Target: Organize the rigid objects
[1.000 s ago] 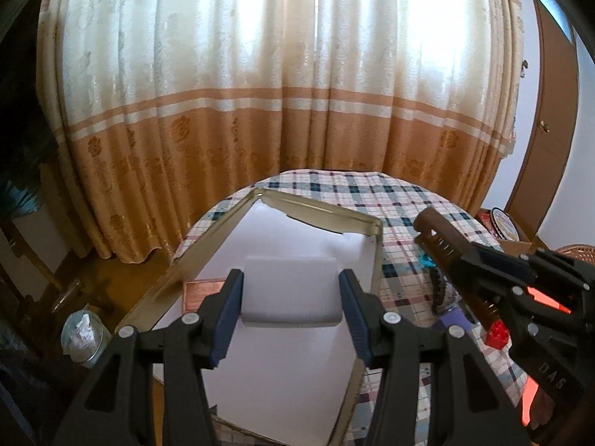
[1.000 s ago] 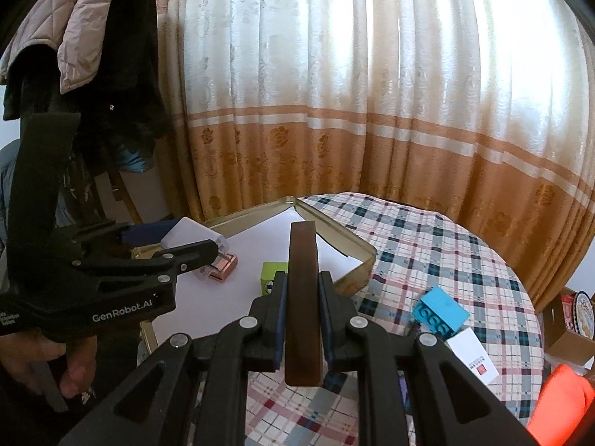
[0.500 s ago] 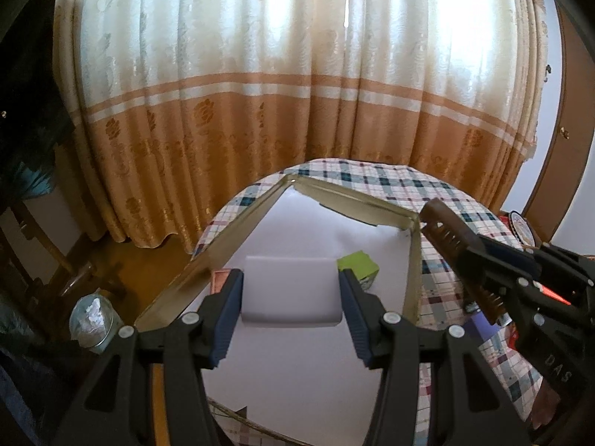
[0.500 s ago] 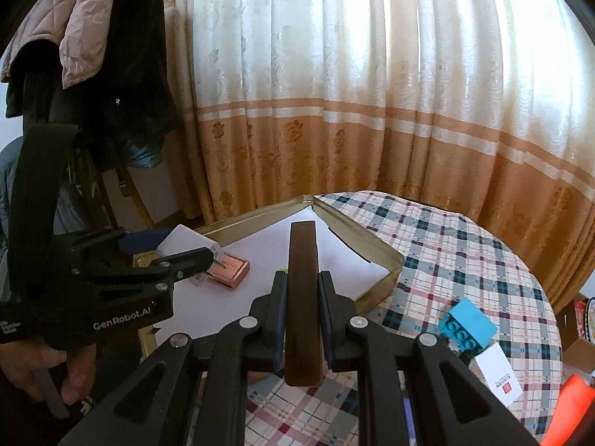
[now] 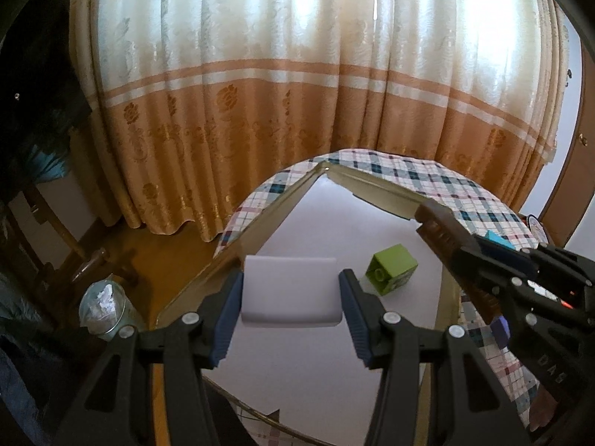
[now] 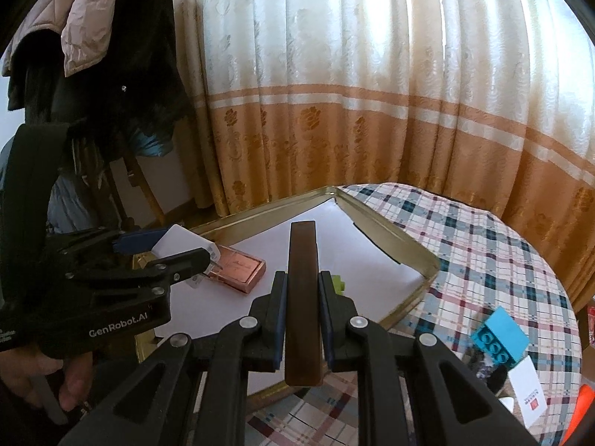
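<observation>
My left gripper [image 5: 290, 290] is shut on a flat white box [image 5: 290, 290], held over the near left part of a gold-rimmed tray [image 5: 275, 206] with a white floor. From the right wrist view the same gripper [image 6: 174, 251] and white box [image 6: 178, 239] hang above a copper-coloured case [image 6: 238, 269] lying in the tray [image 6: 401, 243]. My right gripper [image 6: 302, 297] is shut on a long dark brown comb [image 6: 302, 297], which points out over the tray. A green block [image 5: 392, 267] stands inside the tray, to the right of the white box.
The tray sits on a round table with a checked cloth [image 6: 483, 245]. A blue brick [image 6: 500, 336] and a white card [image 6: 528, 386] lie on the cloth at the right. Curtains [image 5: 297, 93] hang behind. A glass jar [image 5: 104, 306] stands on the floor at left.
Both grippers have moved forward and down over the tray with their loads. The green block has come into the left wrist view, and the copper case now lies close under the left gripper.
</observation>
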`<action>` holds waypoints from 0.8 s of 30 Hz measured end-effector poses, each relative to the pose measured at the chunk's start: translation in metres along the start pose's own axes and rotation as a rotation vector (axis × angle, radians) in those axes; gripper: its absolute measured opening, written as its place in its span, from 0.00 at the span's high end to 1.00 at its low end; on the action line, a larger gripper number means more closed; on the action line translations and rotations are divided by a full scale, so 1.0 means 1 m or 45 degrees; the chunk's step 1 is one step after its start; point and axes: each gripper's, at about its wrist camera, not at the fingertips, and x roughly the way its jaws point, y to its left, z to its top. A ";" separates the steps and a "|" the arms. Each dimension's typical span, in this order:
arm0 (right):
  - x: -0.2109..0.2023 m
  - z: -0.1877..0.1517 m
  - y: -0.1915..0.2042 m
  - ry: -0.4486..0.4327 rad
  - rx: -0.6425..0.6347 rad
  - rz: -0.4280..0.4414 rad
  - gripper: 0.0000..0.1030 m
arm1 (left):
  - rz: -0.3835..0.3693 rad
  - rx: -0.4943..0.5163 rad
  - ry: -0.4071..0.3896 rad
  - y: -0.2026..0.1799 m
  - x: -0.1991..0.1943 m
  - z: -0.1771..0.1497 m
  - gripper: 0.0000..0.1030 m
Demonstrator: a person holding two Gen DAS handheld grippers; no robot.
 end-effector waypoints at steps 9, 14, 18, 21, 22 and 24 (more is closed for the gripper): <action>0.016 -0.002 0.007 0.032 -0.008 0.019 0.83 | 0.022 -0.025 0.016 0.009 0.006 -0.001 0.50; 0.020 -0.005 0.007 0.045 0.000 0.023 0.83 | 0.030 -0.032 0.021 0.012 0.010 0.000 0.49; 0.023 -0.006 0.007 0.054 0.005 0.027 0.83 | 0.033 -0.033 0.032 0.013 0.014 -0.002 0.49; 0.025 -0.007 0.007 0.063 0.005 0.032 0.83 | 0.033 -0.032 0.037 0.014 0.015 -0.003 0.49; 0.027 -0.008 0.008 0.065 0.004 0.033 0.83 | 0.034 -0.031 0.039 0.014 0.016 -0.003 0.49; 0.029 -0.008 0.008 0.069 0.005 0.035 0.83 | 0.035 -0.032 0.044 0.015 0.018 -0.003 0.49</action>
